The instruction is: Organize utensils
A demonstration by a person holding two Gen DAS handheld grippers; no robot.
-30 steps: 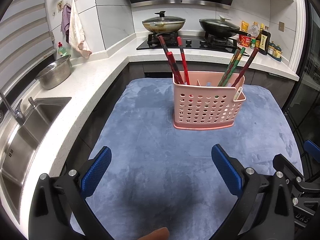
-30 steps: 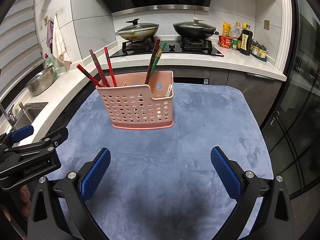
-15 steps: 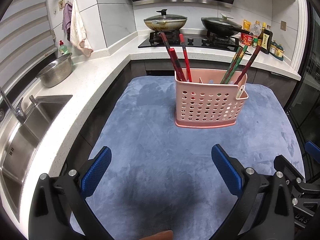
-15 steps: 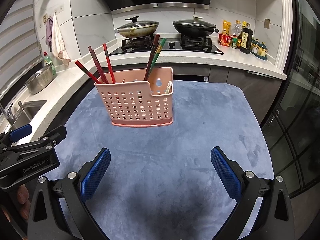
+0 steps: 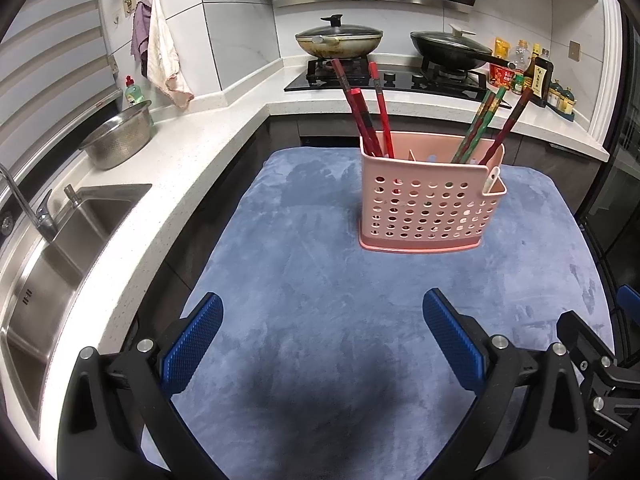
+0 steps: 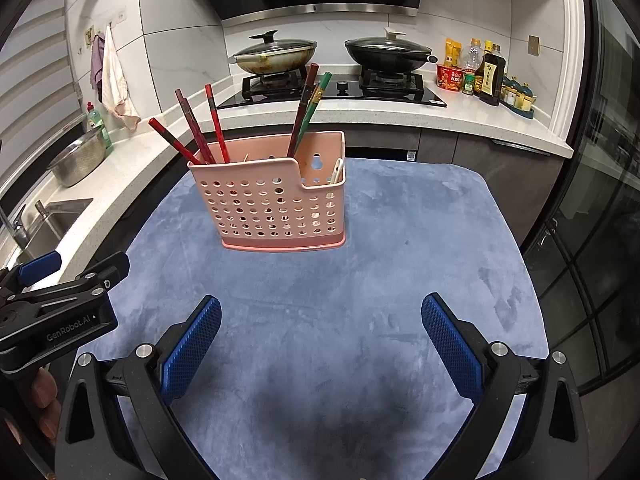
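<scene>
A pink perforated utensil holder [image 5: 430, 204] [image 6: 276, 204] stands upright on the blue mat [image 5: 320, 288] [image 6: 360, 288]. Red chopsticks [image 5: 362, 114] [image 6: 196, 128] lean out of its left compartment. Dark red and green chopsticks [image 5: 486, 122] [image 6: 308, 108] lean out of another. A pale spoon handle [image 5: 491, 179] [image 6: 337, 170] pokes from the small right pocket. My left gripper [image 5: 322, 340] hovers open over the near mat, well short of the holder, holding nothing. My right gripper [image 6: 320, 340] is open and empty too, beside the left one.
A white counter [image 5: 168, 168] with a steel sink [image 5: 44, 256] and colander [image 5: 118, 138] runs along the left. Behind the mat sits a stove with two lidded pans [image 5: 338, 38] [image 6: 386, 52]. Sauce bottles [image 6: 486, 74] stand at the back right. A dark glass door [image 6: 600, 200] is right.
Both grippers have pulled back a little and tilted up, so the holder sits lower in both views. Neither gripper has changed its opening, and the utensils stay put.
</scene>
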